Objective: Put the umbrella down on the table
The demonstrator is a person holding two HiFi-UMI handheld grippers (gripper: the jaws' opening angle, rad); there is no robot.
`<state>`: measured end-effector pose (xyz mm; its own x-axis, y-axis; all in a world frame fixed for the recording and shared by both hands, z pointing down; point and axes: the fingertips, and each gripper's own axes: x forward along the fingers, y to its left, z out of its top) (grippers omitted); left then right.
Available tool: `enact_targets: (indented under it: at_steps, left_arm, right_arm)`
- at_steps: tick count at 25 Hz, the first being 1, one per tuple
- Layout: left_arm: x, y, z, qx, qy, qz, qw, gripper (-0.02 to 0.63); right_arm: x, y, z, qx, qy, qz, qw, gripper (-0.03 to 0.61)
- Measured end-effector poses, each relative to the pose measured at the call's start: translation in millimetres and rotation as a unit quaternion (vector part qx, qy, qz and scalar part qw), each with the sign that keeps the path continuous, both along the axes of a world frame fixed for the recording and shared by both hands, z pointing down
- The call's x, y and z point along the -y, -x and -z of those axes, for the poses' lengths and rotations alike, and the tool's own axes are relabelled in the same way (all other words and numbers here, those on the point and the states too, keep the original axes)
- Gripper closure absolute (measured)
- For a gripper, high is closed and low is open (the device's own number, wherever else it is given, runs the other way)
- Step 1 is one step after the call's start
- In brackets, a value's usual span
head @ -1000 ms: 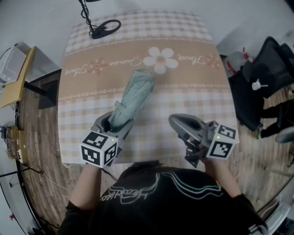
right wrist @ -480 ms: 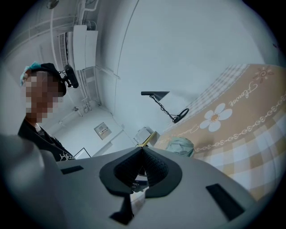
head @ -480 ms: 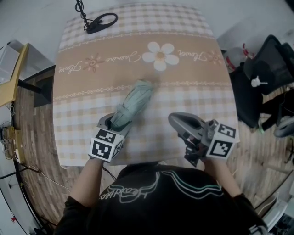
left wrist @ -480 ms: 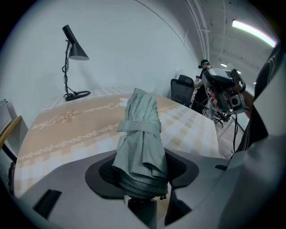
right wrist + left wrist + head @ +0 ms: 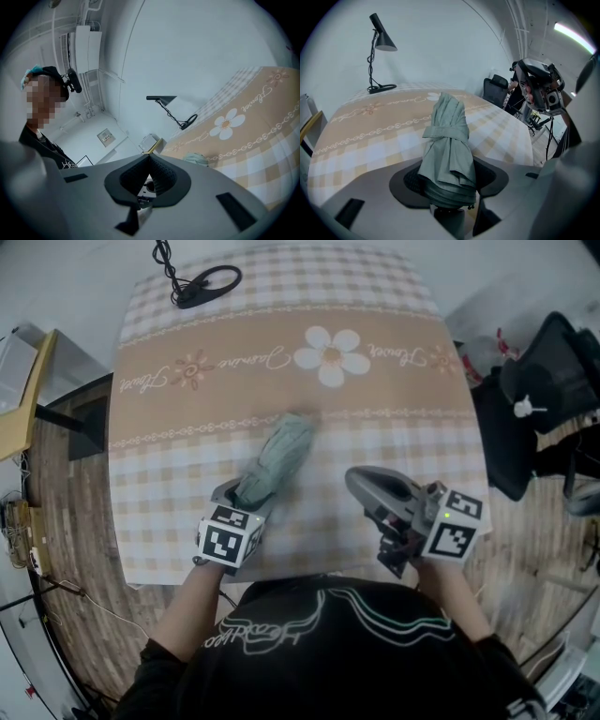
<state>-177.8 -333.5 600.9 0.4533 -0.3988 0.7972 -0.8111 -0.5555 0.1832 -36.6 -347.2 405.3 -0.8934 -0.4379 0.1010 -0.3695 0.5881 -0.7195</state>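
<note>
Head view is showing my left gripper (image 5: 246,501) low and left of centre in the frame, and I am clamping it round the thick end of the folded pale green umbrella (image 5: 279,454). The umbrella is slanting away from the jaws toward the upper right, over the middle of the table (image 5: 412,442). I cannot tell whether its far end is touching the checked cloth (image 5: 169,474) or hanging just above it.

In the left gripper view the jaws are standing wide apart, with the umbrella's bundled folds filling the space between the dark pads (image 5: 408,180). Its strap is wrapping the canopy about halfway up, near the centre of that frame.

My right gripper (image 5: 356,484) is sitting low and right of centre in the head view, beside the umbrella but apart from it. In the right gripper view its jaws are meeting at the tips, and I am holding nothing in them.

A black desk lamp (image 5: 202,285) is standing at the table's far edge, in the upper left of the head view. A white flower print (image 5: 331,354) is showing above centre on the cloth. A black chair (image 5: 544,390) is standing off the table at the right edge of the frame.
</note>
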Motion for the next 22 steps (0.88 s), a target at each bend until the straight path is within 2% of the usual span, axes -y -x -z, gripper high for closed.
enact_targets:
  at_steps: [6,9,16,19,22]
  left_arm:
    - [-3,-3,-5,0.006,0.040,-0.004,0.9992,0.365]
    - [-5,-4,-8,0.011,0.048,-0.005,0.9988,0.354]
    - [-11,-5,-6,0.012,0.050,-0.021,0.9985,0.322]
    - [-12,-5,8,-0.007,0.040,-0.020,0.9990,0.296]
    - [-11,2,27,-0.028,0.021,0.000,0.9994,0.296]
  right_arm:
    - [3,5,2,0.004,0.002,0.002,1.000,0.566]
    - [4,8,1,0.003,0.004,0.005,1.000,0.566]
    - [-2,21,2,0.004,0.005,0.028,1.000,0.566]
    - [-8,19,6,0.001,0.004,0.037,0.999,0.566]
    - [-16,15,11,0.000,-0.001,0.042,0.999,0.566]
